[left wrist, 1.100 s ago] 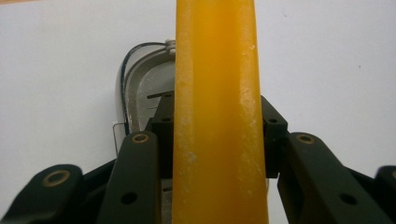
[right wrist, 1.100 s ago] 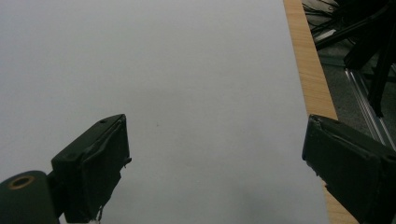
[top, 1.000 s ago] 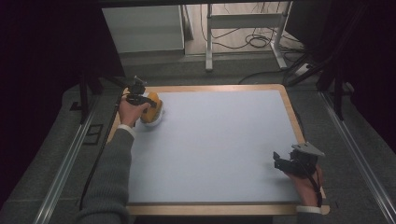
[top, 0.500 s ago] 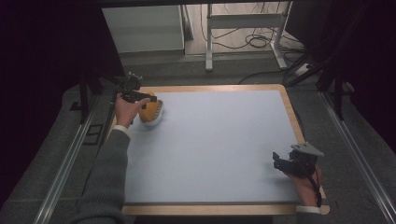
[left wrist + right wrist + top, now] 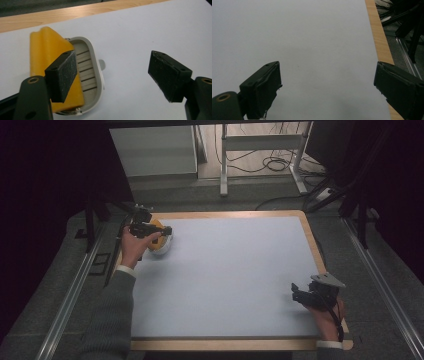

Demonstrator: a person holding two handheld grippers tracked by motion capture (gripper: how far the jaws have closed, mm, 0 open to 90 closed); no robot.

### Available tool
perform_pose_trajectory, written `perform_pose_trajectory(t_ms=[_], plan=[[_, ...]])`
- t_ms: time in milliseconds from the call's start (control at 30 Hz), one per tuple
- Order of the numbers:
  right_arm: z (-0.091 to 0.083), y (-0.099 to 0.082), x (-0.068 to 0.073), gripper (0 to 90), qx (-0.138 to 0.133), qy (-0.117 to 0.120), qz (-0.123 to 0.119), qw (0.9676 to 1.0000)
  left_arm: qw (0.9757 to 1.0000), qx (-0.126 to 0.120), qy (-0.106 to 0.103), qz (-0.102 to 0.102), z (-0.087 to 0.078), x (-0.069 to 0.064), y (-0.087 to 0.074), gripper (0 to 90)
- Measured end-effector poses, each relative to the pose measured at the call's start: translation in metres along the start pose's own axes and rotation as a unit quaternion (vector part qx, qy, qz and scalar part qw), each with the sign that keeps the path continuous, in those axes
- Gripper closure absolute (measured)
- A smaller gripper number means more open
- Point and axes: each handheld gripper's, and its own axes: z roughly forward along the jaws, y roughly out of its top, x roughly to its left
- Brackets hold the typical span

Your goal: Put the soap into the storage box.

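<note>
High view: a pale blue-grey table (image 5: 225,280) with a wooden rim, seen from above, and a person's two arms coming in from the near edge. Near its far left corner lies a small white oval dish (image 5: 162,246) with a yellow sponge (image 5: 156,234) resting in it. The left hand-held gripper (image 5: 159,231) hangs just above the dish; its jaws have just been opening and now stand wide apart with nothing between them. In the left gripper view, the sponge (image 5: 51,62) fills the left half of the dish (image 5: 96,75), whose ribbed floor is bare on the other side, and one black pad sits in front of the sponge without pressing on it. The right hand-held gripper (image 5: 300,296) rests near the near right corner of the table, well apart from the dish, its jaws also wide and empty over bare table. What could go wrong: the sponge looks to lie partly over the dish's rim, so a careless pass of the left jaws, so close above, could knock it out or slide the light dish toward the table's edge. No brand, label or writing can be read anywhere.
</note>
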Motion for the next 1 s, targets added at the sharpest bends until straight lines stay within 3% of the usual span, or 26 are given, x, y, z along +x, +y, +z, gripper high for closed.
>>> perform_pose_trajectory(t_ms=[133, 233, 467, 600, 700, 833, 1000], plan=[[0.000, 0.000, 0.000, 7.6, -0.001, -0.001, 0.000, 1.0000, 0.9999, -0.006, -0.002, 0.009, -0.002, -0.005, -0.009, 23.7], [0.000, 0.000, 0.000, 7.6, -0.002, -0.002, 0.000, 1.0000, 0.9995, -0.023, -0.019, 0.008, -0.008, -0.009, -0.024, 24.6], [-0.002, 0.001, 0.003, 7.6, -0.003, 0.001, -0.004, 1.0000, 0.9986, -0.031, -0.036, 0.024, -0.016, -0.018, -0.050, 26.1], [-0.002, 0.001, 0.003, 7.6, -0.003, 0.000, -0.004, 1.0000, 0.9970, -0.044, -0.055, 0.031, -0.021, -0.026, -0.075, 27.6], [-0.002, 0.001, 0.003, 7.6, -0.003, 0.000, -0.003, 1.0000, 0.9969, -0.040, -0.059, 0.035, -0.022, -0.029, -0.090, 27.6], [-0.003, 0.001, 0.003, 7.6, -0.004, 0.002, -0.005, 1.0000, 0.9970, -0.016, -0.064, 0.041, -0.021, -0.033, -0.114, 26.6], [-0.003, 0.001, 0.004, 7.6, -0.004, 0.002, -0.007, 1.0000, 0.9973, -0.011, -0.069, 0.023, -0.023, -0.032, -0.140, 26.8]])
